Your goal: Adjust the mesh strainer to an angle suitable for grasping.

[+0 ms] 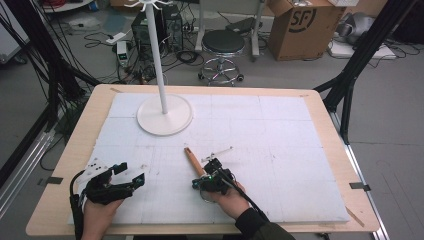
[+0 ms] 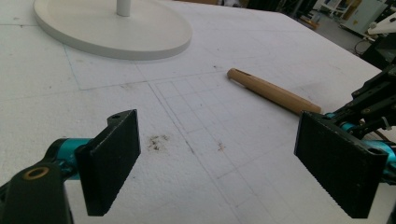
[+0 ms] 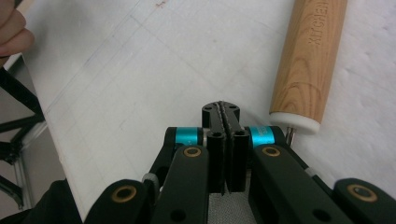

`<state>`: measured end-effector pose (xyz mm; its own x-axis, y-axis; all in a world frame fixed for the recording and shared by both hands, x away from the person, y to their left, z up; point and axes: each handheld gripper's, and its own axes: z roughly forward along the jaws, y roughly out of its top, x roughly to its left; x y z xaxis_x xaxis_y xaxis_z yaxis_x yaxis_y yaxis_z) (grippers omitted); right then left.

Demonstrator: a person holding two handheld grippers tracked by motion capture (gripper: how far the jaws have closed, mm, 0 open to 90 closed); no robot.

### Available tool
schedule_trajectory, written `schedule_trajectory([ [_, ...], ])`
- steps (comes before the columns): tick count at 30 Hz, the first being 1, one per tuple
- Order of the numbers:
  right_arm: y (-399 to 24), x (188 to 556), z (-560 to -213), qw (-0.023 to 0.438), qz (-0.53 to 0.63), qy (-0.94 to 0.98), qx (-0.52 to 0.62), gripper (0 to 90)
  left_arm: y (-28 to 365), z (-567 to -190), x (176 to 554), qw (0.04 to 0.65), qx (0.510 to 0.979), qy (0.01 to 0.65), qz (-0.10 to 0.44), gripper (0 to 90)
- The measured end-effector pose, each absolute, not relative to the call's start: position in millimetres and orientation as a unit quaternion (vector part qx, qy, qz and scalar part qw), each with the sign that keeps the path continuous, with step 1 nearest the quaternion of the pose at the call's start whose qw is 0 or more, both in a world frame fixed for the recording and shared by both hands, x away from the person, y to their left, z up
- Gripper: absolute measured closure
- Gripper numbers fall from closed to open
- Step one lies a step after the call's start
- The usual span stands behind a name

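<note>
While the left hand-held gripper [image 1: 131, 174] sits low near the front left of the bench [image 1: 75, 145], its two black jaws stand wide apart with nothing between them. From the left gripper view the white mat [image 2: 261, 42] shows through the gap, with faint lines and a few small brown marks on it. The right hand-held gripper [image 1: 209, 172] is near the front middle of the bench, held in the person's right hand [image 1: 231, 200]. Its jaws are pressed flat together, pad to pad, and they hold nothing. A wooden handle [image 1: 194, 160] lies flat on the mat, just beside the right hand-held gripper and a little to its left in the high view. In the right gripper view the handle [image 3: 310, 60] is just to the right of the shut jaws, with a white cap at its near end and a thin metal pin coming out of the cap. Letters are pressed into the wood. I cannot tell if the gripper touches the handle. A thin white stick [image 1: 218, 152] lies on the mat near the handle. A white stand [image 1: 165, 116] with a round base and a tall pole is at the back left of the mat, well apart from both grippers. Behind the bench there is a black stool [image 1: 223, 44] and a cardboard box [image 1: 305, 25] on the floor.
</note>
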<state>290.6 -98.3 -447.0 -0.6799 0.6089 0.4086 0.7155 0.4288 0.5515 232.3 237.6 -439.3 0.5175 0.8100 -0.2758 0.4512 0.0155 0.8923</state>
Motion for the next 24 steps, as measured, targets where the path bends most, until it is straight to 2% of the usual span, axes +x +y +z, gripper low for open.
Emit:
schedule_trajectory([
  [24,-133,292,-447,0.069,-0.361,-0.837,-0.406,89.1,241,-440,228,0.538,0.68,0.468,0.171,14.9],
])
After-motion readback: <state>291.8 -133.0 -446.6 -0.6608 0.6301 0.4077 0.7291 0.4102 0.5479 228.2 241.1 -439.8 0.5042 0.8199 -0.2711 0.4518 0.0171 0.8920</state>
